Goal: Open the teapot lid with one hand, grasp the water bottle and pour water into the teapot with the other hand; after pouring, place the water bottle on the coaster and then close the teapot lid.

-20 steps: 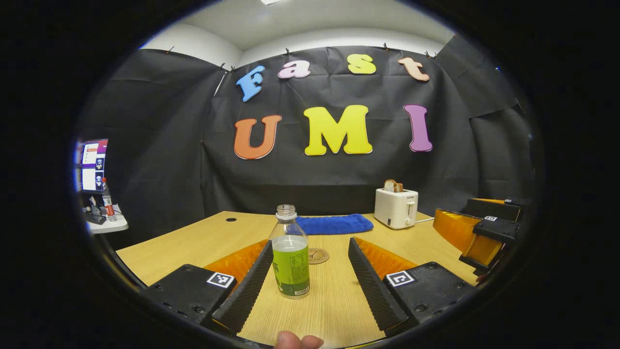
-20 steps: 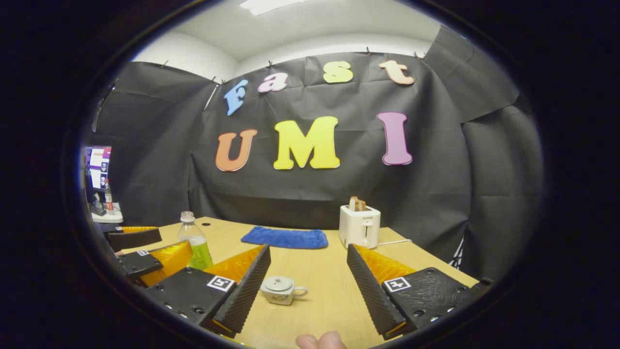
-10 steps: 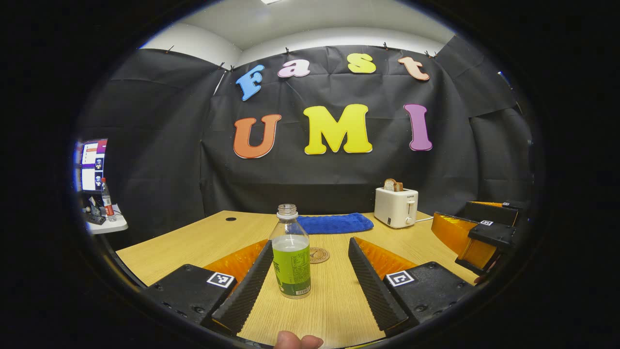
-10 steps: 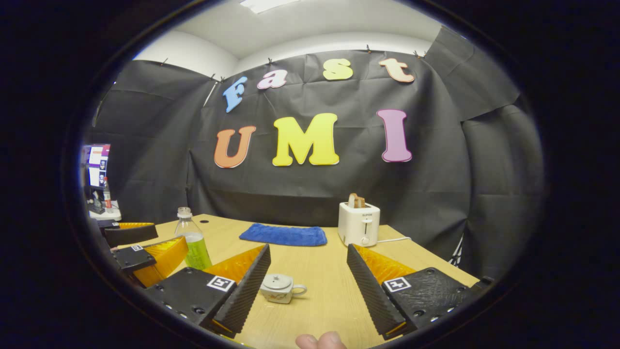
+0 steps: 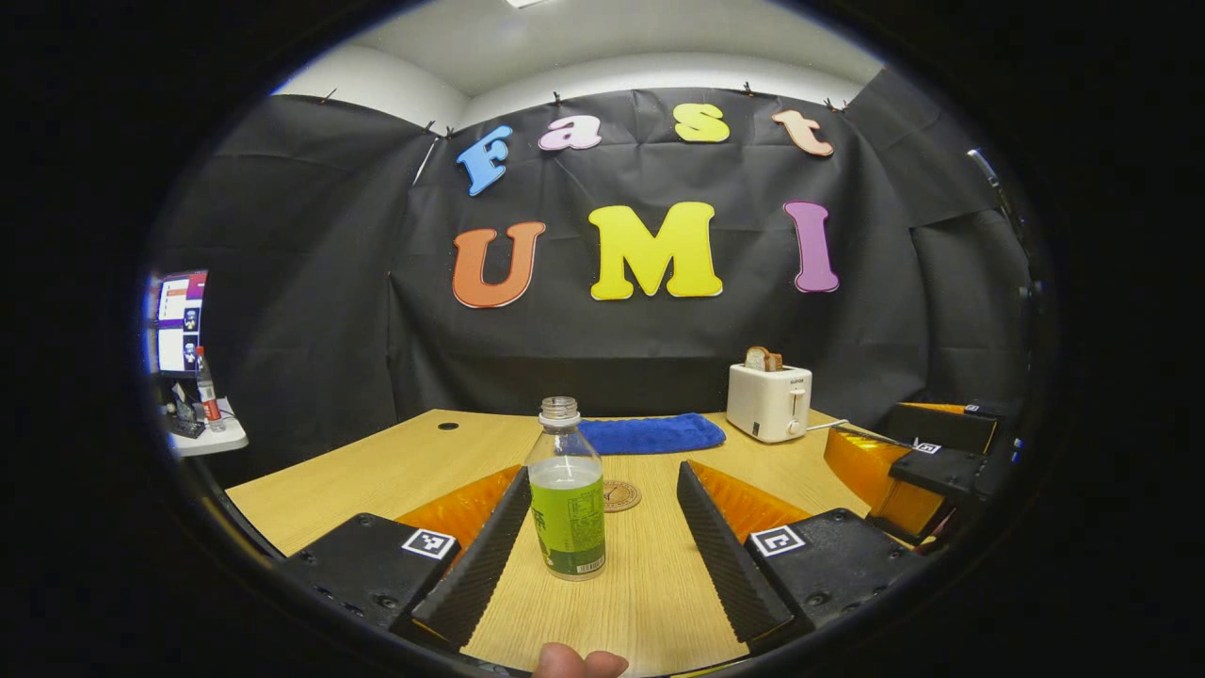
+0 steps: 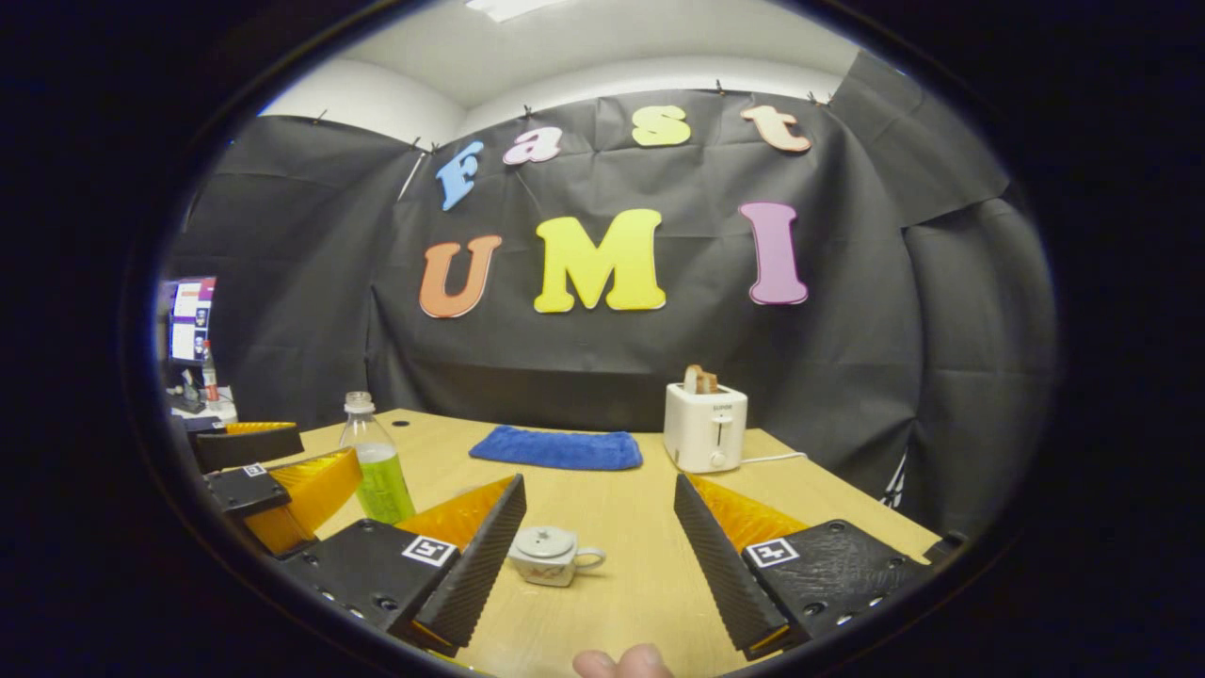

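Note:
An uncapped clear water bottle [image 5: 566,501] with green drink stands upright on the wooden table [image 5: 377,471]. It is between the fingers of my open left gripper [image 5: 602,471], close beside the left finger; the right finger is well apart from it. A round coaster [image 5: 620,496] lies just behind the bottle. In the right gripper view, a small white teapot [image 6: 546,556] with its lid on sits on the table between the fingers of my open right gripper [image 6: 599,482], near the left finger. The bottle [image 6: 377,466] and left gripper [image 6: 273,471] show at the left there. The right gripper [image 5: 927,461] appears far right.
A blue cloth [image 5: 650,433] lies at the back of the table, with a white toaster [image 5: 770,405] holding toast to its right. Both appear again as the cloth [image 6: 557,448] and toaster [image 6: 704,428]. A side table with a monitor [image 5: 184,325] stands off to the left.
The right gripper has drifted down and toward the right edge in the left gripper view, and its own view has shifted slightly. The left gripper, bottle and teapot stay put.

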A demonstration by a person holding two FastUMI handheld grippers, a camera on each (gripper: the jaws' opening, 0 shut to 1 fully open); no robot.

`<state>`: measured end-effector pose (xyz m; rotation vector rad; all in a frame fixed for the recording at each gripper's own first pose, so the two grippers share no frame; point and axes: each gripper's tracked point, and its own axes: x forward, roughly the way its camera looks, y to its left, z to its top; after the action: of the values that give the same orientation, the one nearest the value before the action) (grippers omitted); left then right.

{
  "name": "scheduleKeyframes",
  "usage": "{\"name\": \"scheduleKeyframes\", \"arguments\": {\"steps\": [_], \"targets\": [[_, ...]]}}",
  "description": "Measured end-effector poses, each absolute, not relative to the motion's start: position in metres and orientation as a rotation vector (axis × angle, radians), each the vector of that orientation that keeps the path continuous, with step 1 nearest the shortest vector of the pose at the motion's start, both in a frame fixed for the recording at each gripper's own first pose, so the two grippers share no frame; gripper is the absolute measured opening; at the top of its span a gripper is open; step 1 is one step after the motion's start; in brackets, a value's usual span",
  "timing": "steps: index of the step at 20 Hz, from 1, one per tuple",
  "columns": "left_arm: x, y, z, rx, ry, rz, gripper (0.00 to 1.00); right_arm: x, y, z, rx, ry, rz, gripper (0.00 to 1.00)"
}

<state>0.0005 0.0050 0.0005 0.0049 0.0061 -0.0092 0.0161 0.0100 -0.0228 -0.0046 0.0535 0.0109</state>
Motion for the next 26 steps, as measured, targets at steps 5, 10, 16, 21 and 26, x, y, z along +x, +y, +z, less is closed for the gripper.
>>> {"name": "scheduleKeyframes", "arguments": {"steps": [5, 10, 16, 21, 26], "targets": [[-0.001, 0.008, 0.002, 0.001, 0.006, -0.008, 0.98, 0.037, 0.021, -0.040, -0.036, 0.069, 0.018, 0.95], [-0.001, 0.021, 0.004, -0.008, 0.005, 0.010, 0.98, 0.067, 0.040, -0.069, -0.022, 0.132, 0.044, 0.95], [0.002, 0.034, -0.001, -0.015, 0.022, 0.028, 0.98, 0.091, 0.055, -0.091, 0.000, 0.191, 0.053, 0.93], [0.002, 0.041, -0.001, -0.026, 0.025, 0.037, 0.98, 0.103, 0.058, -0.096, -0.015, 0.199, 0.036, 0.56], [0.004, 0.046, -0.003, -0.026, 0.032, 0.040, 0.98, 0.108, 0.057, -0.109, -0.010, 0.254, 0.037, 0.18]]}}
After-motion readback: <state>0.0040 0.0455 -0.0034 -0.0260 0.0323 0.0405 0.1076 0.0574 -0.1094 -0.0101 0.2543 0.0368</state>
